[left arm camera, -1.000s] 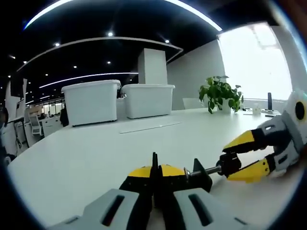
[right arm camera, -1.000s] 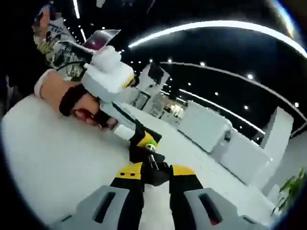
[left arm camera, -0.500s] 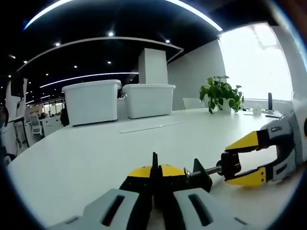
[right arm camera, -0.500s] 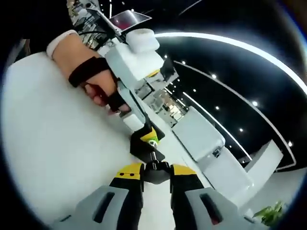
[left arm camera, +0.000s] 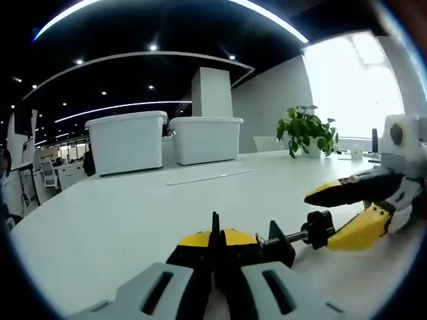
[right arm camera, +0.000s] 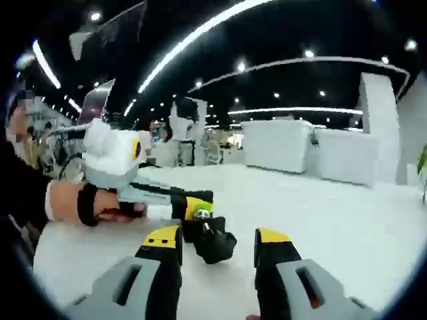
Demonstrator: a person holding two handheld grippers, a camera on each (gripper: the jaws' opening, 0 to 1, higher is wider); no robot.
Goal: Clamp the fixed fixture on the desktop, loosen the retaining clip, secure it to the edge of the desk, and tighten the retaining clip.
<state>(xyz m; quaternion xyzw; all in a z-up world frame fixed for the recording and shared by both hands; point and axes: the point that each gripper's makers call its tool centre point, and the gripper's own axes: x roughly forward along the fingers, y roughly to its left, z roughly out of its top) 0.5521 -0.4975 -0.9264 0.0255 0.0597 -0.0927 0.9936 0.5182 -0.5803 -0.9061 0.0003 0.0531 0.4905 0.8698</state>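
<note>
In the left gripper view my left gripper [left arm camera: 215, 239] is shut on the black clamp fixture [left arm camera: 279, 243], which sits low over the white desk [left arm camera: 133, 213]. The fixture's screw runs right to a black knob [left arm camera: 319, 229]. My right gripper [left arm camera: 320, 217] comes in from the right, its yellow jaws spread above and below that knob without pressing on it. In the right gripper view my right gripper [right arm camera: 217, 239] stands open, the knob [right arm camera: 215, 247] loose in the gap. Beyond it the left gripper [right arm camera: 190, 208] holds the fixture, gripped by a person's hand [right arm camera: 87, 203].
Two white lidded bins [left arm camera: 128, 141] [left arm camera: 204, 139] stand at the far side of the desk, with a flat strip [left arm camera: 210, 177] lying before them. A potted plant [left arm camera: 305, 128] sits at the back right by a bright window. Office desks fill the background.
My right gripper has opened and let go of the screw knob, and its view has rolled level. The left gripper and the fixture have stayed put.
</note>
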